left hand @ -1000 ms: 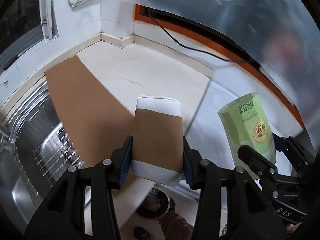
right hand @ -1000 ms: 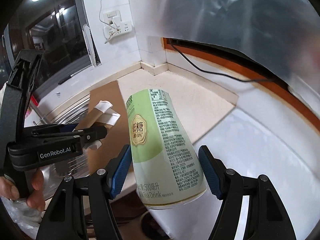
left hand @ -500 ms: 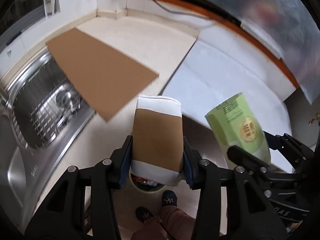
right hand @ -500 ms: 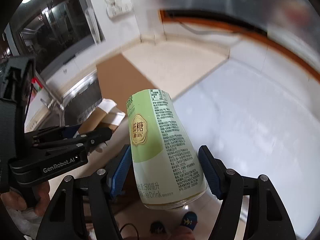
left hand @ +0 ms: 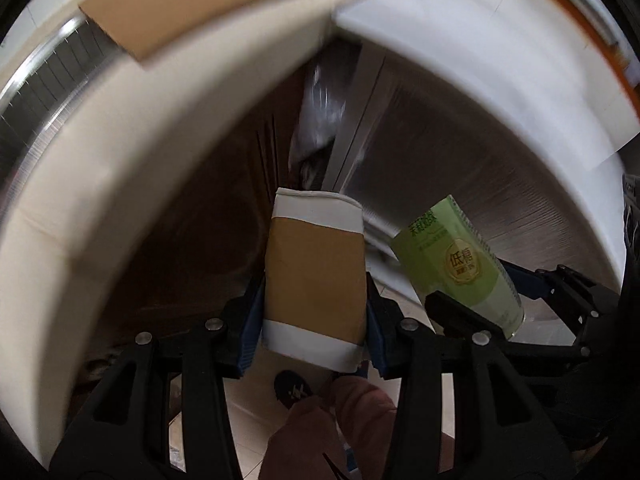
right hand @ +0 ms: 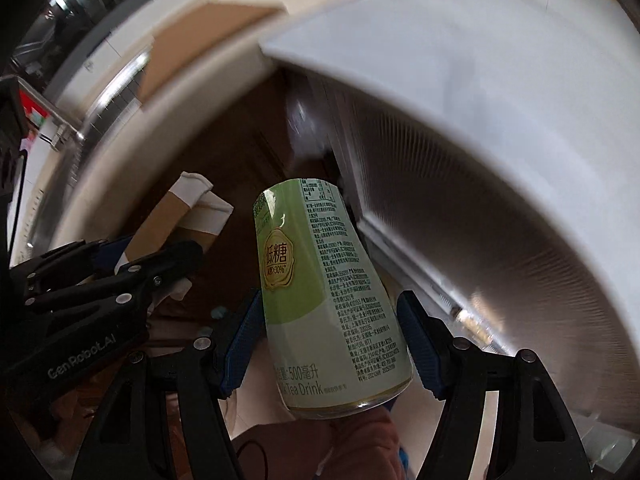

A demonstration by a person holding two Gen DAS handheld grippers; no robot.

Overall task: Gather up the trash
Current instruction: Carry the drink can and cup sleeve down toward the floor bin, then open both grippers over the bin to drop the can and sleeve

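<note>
My left gripper point(left hand: 314, 304) is shut on a flattened white paper cup with a brown sleeve point(left hand: 316, 276), rim pointing away from me. In the right wrist view that same paper cup point(right hand: 180, 216) shows at the left, in the black left gripper point(right hand: 120, 276). My right gripper point(right hand: 332, 336) is shut on a pale green tea drink cup point(right hand: 324, 280), held upside down with its base toward the camera. The green cup point(left hand: 460, 264) also appears right of the paper cup in the left wrist view. Both grippers point steeply down, below the counter's front edge.
The cream countertop edge point(left hand: 120, 160) curves above, with a brown cardboard sheet point(left hand: 192, 4) and the steel sink point(left hand: 36, 92) on top. Dark brown cabinet fronts point(right hand: 236, 148) and a white appliance point(right hand: 480, 80) face me. The person's shoe point(left hand: 294, 390) and leg stand on tiled floor.
Both grippers have dropped from above the countertop to below its front edge and tilted further down. Each still holds its cup. The cabinet fronts and floor have come into view.
</note>
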